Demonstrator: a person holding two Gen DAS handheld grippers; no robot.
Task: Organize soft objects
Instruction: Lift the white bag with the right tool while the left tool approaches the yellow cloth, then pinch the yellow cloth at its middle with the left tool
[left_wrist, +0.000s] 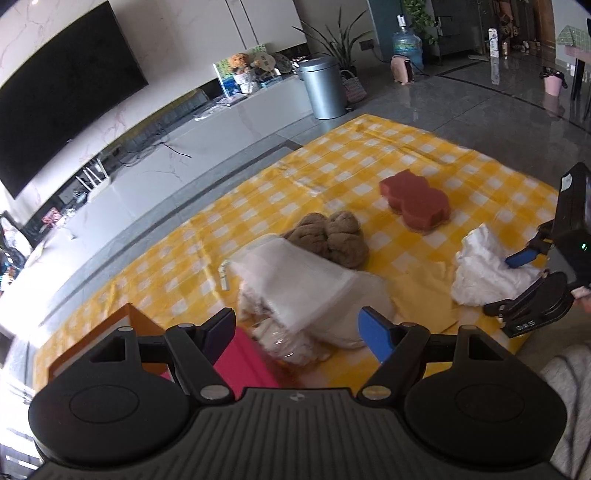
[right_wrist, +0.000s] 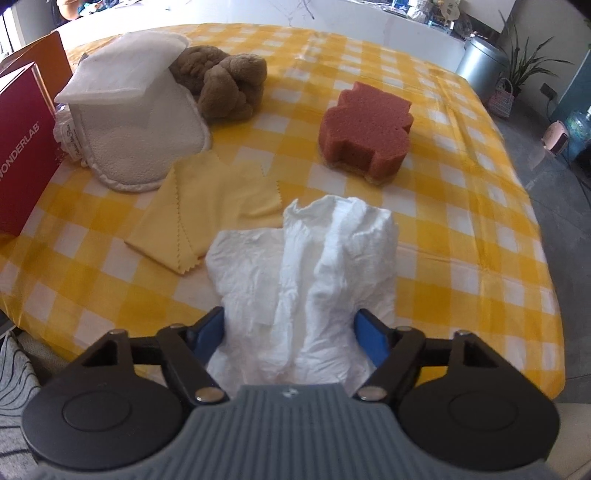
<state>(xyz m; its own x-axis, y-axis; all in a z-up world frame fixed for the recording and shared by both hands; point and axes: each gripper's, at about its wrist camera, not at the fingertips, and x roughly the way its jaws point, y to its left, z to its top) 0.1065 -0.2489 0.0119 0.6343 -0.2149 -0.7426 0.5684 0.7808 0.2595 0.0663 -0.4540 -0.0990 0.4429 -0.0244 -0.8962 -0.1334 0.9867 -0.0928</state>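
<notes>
Cloth covers the table in the left wrist view — a yellow and white checked tablecloth. The left gripper sits low and near, with its two blue-tipped fingers spread wide and nothing between them. Just past the fingers lies a white mesh pouch, resting on a pale round pad. A brown fuzzy cloth is bunched up right behind the pouch, touching it. Farther off to the right sits a red sponge with wavy sides, on its own. At the right edge, the right gripper has its fingers on either side of a crumpled white cloth. A pink box stands at the near left, beside an orange box.

In the right wrist view, the crumpled white cloth lies near the middle of the table, running up between the fingers of the right gripper. The fingers are set apart, close to the cloth on both sides — I cannot tell if they squeeze it. A folded yellow cloth lies flat just left of it, touching its edge. The white mesh pouch and pale round pad are at the far left, the brown fuzzy cloth beside them. The red sponge sits far right, well apart.
</notes>
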